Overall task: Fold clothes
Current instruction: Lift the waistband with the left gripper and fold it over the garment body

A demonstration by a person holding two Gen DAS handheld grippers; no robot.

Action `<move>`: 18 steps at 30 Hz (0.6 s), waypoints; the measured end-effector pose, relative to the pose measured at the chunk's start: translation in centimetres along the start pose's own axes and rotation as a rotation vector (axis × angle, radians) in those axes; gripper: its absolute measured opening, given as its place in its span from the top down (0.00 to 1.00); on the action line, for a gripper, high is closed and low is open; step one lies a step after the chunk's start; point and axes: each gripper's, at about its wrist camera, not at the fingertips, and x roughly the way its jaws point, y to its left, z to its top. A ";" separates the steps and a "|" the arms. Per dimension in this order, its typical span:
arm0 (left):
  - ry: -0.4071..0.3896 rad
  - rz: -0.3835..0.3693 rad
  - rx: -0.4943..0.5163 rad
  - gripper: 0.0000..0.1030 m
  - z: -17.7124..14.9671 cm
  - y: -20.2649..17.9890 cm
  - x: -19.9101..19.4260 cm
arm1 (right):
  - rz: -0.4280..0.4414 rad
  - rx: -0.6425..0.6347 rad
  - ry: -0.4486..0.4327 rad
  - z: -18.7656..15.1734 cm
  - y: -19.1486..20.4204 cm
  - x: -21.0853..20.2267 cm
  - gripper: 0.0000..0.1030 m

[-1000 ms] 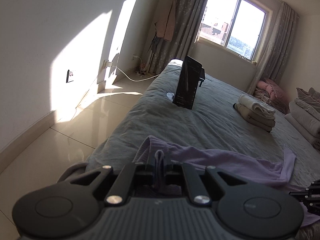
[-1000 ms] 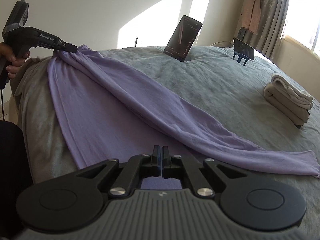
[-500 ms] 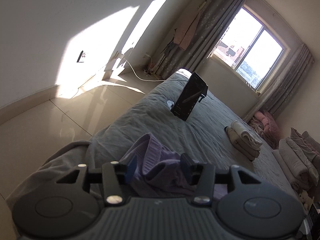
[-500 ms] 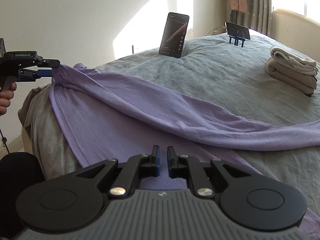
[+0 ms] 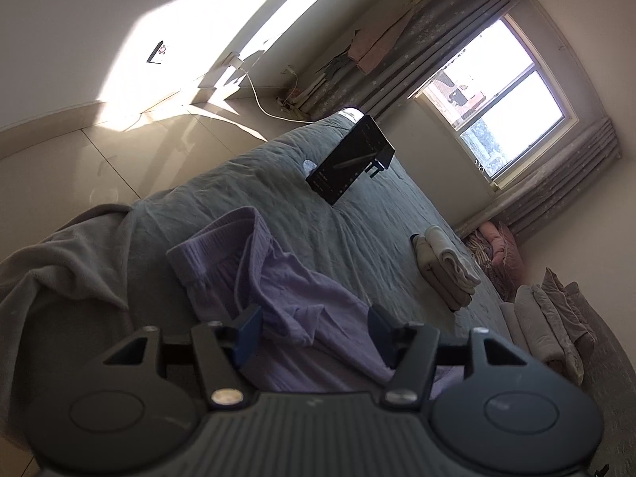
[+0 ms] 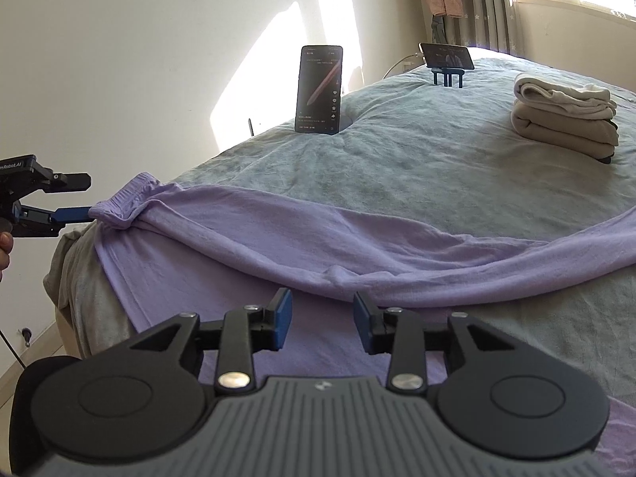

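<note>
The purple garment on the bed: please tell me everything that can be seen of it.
The purple garment is thin, soft lilac fabric, looks like trousers with a ribbed elastic waistband. It lies spread but wrinkled on the grey bed cover, one long part laid over the rest and reaching out of view at the right. The waistband sits bunched near the bed's edge, just beside the left gripper. Both grippers' jaws are opening; neither pinches the cloth, which lies under the right gripper.

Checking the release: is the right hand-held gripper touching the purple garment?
Cannot tell. The right hand-held gripper, jaws opening, hangs over the purple garment; no view shows contact or a gap.
</note>
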 end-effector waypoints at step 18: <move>-0.028 0.085 -0.113 0.39 -0.7 0.0 0.9 | 0.117 -0.295 0.082 1.3 4.0 5.4 0.67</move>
